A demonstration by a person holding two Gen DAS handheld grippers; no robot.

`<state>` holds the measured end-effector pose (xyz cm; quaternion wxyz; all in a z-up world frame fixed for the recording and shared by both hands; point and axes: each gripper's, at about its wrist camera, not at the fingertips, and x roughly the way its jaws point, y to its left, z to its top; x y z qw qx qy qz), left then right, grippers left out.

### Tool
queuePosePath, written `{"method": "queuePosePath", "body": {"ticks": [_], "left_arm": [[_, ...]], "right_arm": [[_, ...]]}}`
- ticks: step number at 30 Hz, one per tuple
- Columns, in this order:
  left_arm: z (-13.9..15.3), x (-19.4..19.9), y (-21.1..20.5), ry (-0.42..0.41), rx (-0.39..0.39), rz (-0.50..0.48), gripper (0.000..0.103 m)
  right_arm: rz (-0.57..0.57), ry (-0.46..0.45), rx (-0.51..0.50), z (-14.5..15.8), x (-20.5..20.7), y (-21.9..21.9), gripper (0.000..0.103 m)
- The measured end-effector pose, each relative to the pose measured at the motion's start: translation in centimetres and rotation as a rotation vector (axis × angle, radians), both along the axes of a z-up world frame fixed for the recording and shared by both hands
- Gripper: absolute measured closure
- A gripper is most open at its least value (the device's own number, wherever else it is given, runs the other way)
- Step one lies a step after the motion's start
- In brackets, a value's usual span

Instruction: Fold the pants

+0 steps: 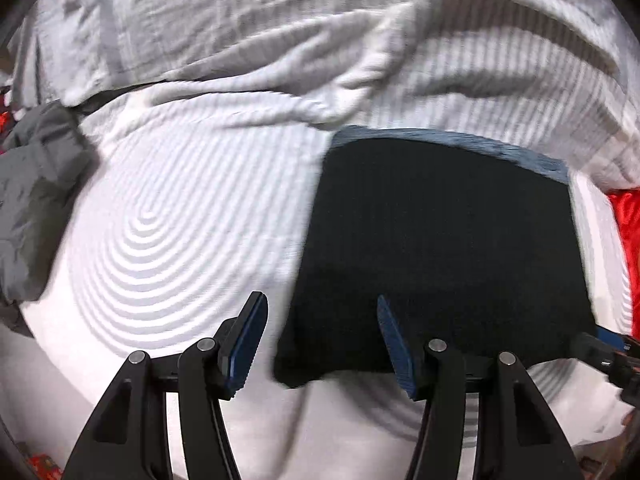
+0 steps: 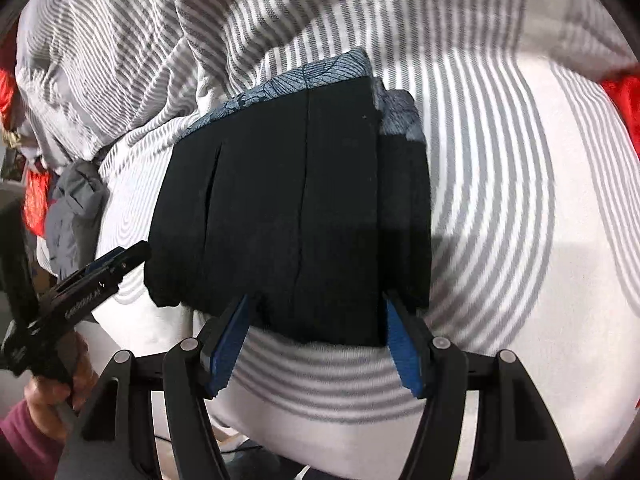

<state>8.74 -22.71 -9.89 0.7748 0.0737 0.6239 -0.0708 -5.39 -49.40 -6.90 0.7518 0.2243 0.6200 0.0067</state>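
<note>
The black pants (image 1: 440, 248) lie folded into a compact rectangle on the striped bedsheet (image 1: 180, 220), with a blue patterned lining (image 1: 460, 140) showing at the far edge. My left gripper (image 1: 320, 312) is open and empty, hovering at the pants' near left corner. In the right wrist view the pants (image 2: 296, 208) fill the middle, with the blue lining (image 2: 296, 76) at the far edge. My right gripper (image 2: 316, 312) is open, its fingers at the pants' near edge, gripping nothing. The left gripper also shows there (image 2: 116, 264), left of the pants.
A crumpled striped white duvet (image 1: 280, 32) is heaped at the back of the bed. A grey garment (image 1: 36, 200) lies at the left. Red fabric (image 1: 628, 232) shows at the right edge. The person's hand (image 2: 60, 384) holds the left gripper's handle.
</note>
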Motion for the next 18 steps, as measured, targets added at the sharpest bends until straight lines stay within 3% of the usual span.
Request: {"method": "queuePosePath", "body": {"ticks": [4, 7, 14, 18], "left_arm": [[-0.7, 0.3, 2.8, 0.014, 0.035, 0.012, 0.044], [-1.8, 0.2, 4.0, 0.037, 0.056, -0.011, 0.044], [-4.5, -0.3, 3.0, 0.060, 0.087, -0.100, 0.044], [-4.4, -0.7, 2.6, 0.031, 0.101, -0.148, 0.044]], "right_arm": [[-0.022, -0.032, -0.068, 1.6, -0.7, 0.4, 0.057], [-0.073, -0.039, -0.070, 1.9, -0.7, -0.1, 0.066], [-0.101, -0.008, -0.111, 1.0, -0.7, 0.3, 0.066], [-0.145, -0.014, -0.143, 2.2, -1.8, 0.2, 0.066]]}}
